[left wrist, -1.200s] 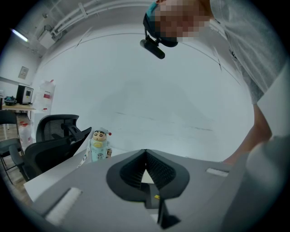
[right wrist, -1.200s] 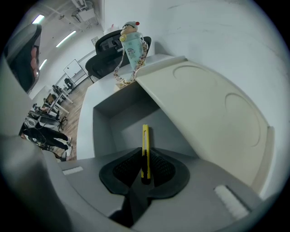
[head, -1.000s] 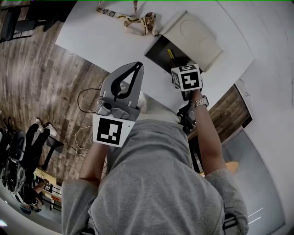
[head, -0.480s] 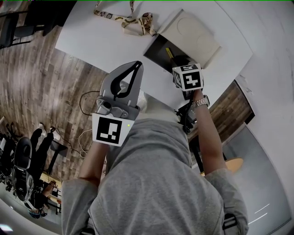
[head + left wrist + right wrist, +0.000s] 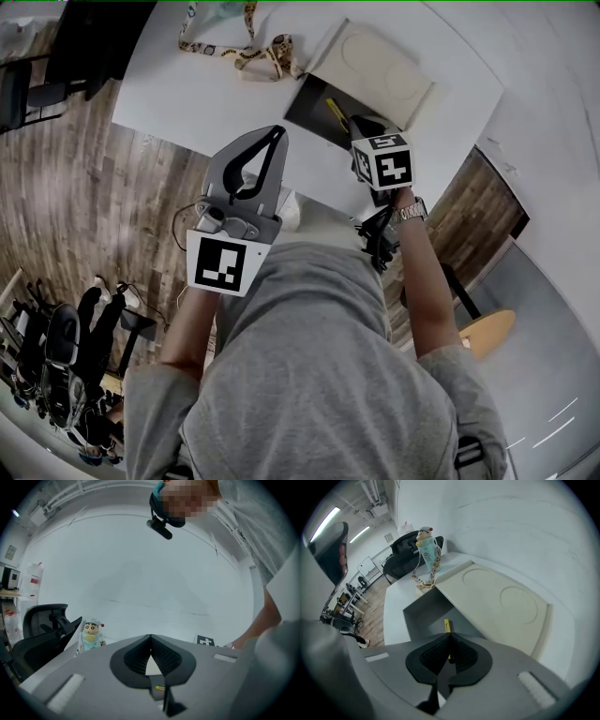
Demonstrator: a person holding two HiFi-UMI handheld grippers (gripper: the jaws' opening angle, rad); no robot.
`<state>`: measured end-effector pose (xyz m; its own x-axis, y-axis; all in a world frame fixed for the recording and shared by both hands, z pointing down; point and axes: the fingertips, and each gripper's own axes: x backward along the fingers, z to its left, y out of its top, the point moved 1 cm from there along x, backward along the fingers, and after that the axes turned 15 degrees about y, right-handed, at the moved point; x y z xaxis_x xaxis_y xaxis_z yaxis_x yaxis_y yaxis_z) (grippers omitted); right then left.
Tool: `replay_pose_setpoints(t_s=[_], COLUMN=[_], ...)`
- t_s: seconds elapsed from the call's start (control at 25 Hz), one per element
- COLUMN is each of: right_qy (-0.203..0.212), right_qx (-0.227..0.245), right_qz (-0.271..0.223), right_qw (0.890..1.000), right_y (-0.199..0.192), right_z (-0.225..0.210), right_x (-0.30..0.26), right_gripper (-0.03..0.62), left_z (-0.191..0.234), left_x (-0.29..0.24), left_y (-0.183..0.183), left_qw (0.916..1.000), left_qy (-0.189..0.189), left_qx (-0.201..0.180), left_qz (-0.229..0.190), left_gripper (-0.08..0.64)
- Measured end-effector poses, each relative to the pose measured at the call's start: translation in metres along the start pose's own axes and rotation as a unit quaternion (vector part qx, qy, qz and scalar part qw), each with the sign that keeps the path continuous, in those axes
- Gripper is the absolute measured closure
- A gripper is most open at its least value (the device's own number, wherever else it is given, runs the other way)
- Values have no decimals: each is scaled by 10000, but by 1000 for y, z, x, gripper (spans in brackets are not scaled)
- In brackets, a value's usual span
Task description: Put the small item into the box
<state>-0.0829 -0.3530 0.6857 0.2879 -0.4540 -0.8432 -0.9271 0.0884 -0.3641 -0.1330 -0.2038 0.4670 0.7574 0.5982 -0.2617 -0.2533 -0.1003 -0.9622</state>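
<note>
The box [image 5: 307, 101] and lanyard [image 5: 234, 47] now sit further up and left in the head view; more of the box's dark floor shows; the yellow item [image 5: 334, 110] in it, earlier crowded by the right gripper [image 5: 364, 122], now lies more fully in sight, beside its tips.

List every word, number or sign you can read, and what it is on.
None can be read.
On the left gripper and right gripper: cubes with black-and-white square patterns, no letters.
On the lanyard: print too small to read.
On the yellow item: no print legible.
</note>
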Motion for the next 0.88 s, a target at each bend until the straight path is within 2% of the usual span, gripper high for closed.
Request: replay_pose_setpoints(t_s=[0.48, 0.88], right_qy=[-142, -425], right_qx=[-612, -1169], right_qz=[-752, -1778], right_qw=[9952, 9762], right_y=[2, 5], right_z=[15, 33], right_x=[41, 87], right_gripper=[575, 576], left_z=[-19, -39], left_x=[1, -3], left_y=[14, 27], left_qw=[9973, 9892], left_qy=[-686, -1397], left_qx=[-258, -422], left_qz=[-34, -147], left_gripper=[557, 557])
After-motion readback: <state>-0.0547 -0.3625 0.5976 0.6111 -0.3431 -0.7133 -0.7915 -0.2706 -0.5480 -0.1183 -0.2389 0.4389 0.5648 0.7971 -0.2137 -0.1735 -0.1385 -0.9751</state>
